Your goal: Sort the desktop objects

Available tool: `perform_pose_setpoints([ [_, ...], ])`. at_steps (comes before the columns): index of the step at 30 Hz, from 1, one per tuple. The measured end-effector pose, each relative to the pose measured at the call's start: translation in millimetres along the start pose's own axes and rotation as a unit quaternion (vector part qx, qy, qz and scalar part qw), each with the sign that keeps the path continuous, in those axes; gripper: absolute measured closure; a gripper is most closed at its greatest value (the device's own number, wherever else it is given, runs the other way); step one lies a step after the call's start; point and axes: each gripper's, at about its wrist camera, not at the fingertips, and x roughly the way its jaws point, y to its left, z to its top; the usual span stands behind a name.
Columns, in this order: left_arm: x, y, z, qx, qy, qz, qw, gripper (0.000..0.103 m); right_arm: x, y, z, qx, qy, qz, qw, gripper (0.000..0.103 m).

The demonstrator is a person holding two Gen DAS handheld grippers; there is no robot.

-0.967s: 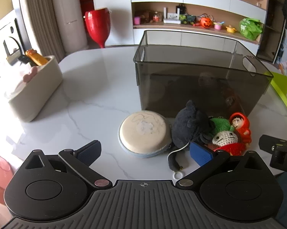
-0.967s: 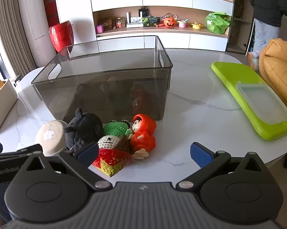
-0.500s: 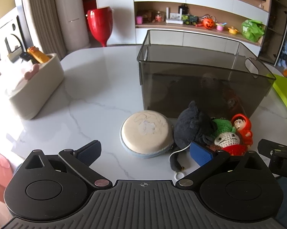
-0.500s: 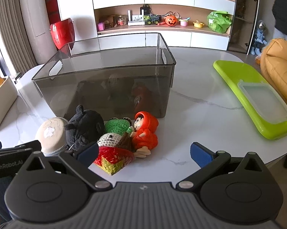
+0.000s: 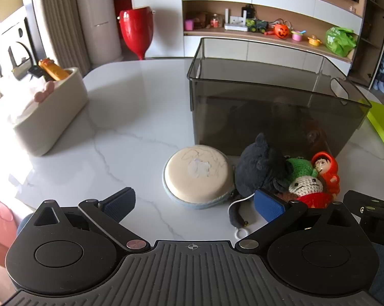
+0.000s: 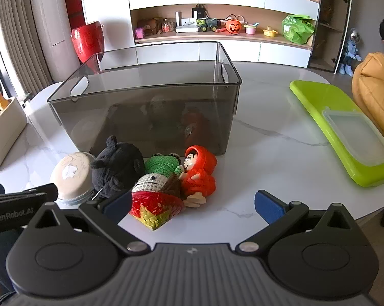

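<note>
Right gripper (image 6: 193,205) is held wide apart over white marble table (image 6: 268,153) | smoky translucent plastic bin (image 6: 146,97) is seen at 12 o'clock | black plush toy (image 6: 118,165), green crocheted frog (image 6: 162,164), red-hooded doll (image 6: 199,170) are clustered touching, just before it | lime-green tray (image 6: 319,102) is seen at 2 o'clock.

bare marble (image 5: 130,117) left of smoky bin (image 5: 268,107) — toy cluster (image 6: 161,176) crowds its front wall

Smoky grey bin (image 6: 151,107), black plush (image 6: 118,165), green crochet frog (image 6: 162,162), red-hooded doll (image 6: 199,168) seen ahead of tongs; lime lid (image 6: 327,117) rightward; white veined marble tabletop (image 5: 120,117).
</note>
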Motion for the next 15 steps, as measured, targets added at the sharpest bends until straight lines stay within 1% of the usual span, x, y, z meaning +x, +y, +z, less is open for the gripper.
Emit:
perform_pose_setpoints([
  [15, 0.8, -0.3, -2.2, -0.004, -0.002, 0.002, 1.0000, 0.000, -2.4, 2.3, -2.9, -0.005, -0.003, 0.001, 1.000, 0.000],
])
